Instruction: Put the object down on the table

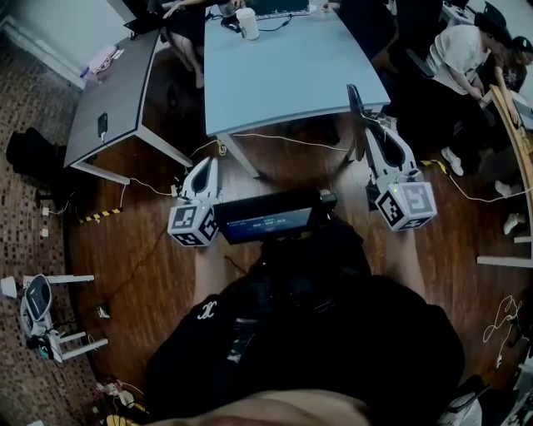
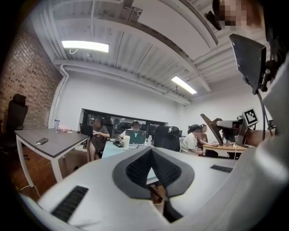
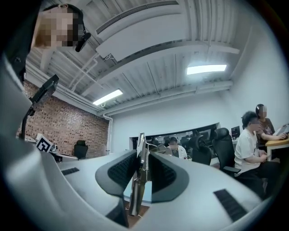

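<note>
My right gripper [image 1: 371, 133] [image 3: 142, 159] is shut on a thin dark metal clip with a spring [image 3: 140, 185]. The clip stands upright between the pads. In the head view the clip [image 1: 354, 98] sticks out past the fingertips, over the near right corner of the light blue table [image 1: 283, 75]. My left gripper [image 1: 207, 165] [image 2: 151, 151] hangs over the wooden floor, short of the table's near edge. Its jaws are shut with nothing between them.
A white cup [image 1: 247, 23] and a laptop stand at the far end of the blue table. To the left is a grey table [image 1: 117, 91] with a phone on it. People sit at desks at the right [image 1: 462, 54] and far end. Cables lie on the floor.
</note>
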Motion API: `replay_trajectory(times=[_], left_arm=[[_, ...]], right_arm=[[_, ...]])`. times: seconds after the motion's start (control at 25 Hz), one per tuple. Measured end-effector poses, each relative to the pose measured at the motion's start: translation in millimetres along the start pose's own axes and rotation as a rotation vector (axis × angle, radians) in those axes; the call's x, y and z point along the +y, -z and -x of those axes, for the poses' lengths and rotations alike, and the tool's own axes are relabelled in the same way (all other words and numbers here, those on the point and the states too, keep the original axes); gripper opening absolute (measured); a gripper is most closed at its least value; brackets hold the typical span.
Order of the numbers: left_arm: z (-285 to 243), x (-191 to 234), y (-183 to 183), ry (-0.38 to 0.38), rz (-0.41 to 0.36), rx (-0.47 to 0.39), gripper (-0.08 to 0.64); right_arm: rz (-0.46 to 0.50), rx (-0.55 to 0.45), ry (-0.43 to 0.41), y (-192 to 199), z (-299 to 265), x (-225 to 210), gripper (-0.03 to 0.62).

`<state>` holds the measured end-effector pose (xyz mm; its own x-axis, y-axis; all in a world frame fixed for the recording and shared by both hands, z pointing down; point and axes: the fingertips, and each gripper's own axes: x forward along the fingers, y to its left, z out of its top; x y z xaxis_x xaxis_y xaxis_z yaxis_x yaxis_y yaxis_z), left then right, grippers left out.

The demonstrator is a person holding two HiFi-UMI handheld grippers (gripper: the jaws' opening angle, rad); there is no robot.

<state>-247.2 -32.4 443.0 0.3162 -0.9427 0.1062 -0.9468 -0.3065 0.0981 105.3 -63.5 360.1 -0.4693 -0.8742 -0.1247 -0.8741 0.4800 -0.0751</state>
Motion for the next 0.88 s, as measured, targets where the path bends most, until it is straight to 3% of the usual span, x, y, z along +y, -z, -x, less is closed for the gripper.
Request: replay_trajectory(times=[0.28,0.64,0.88], left_arm=[[-81,20,1,-0.003,-0.017,0.006,-0.008],[-245,20,-50,0.021,-0.055,-0.025,-0.008],[-310,17,-64,0.018,-0.052,-0.030,-0.008]], right_arm=[[-0.032,0.004,0.007,28,-69,-49,0.086],[0.002,0.017,-0.038,24,-199,-143,0.086],[-0.010,0.058,-0.081,37,-255,-181,0.086]])
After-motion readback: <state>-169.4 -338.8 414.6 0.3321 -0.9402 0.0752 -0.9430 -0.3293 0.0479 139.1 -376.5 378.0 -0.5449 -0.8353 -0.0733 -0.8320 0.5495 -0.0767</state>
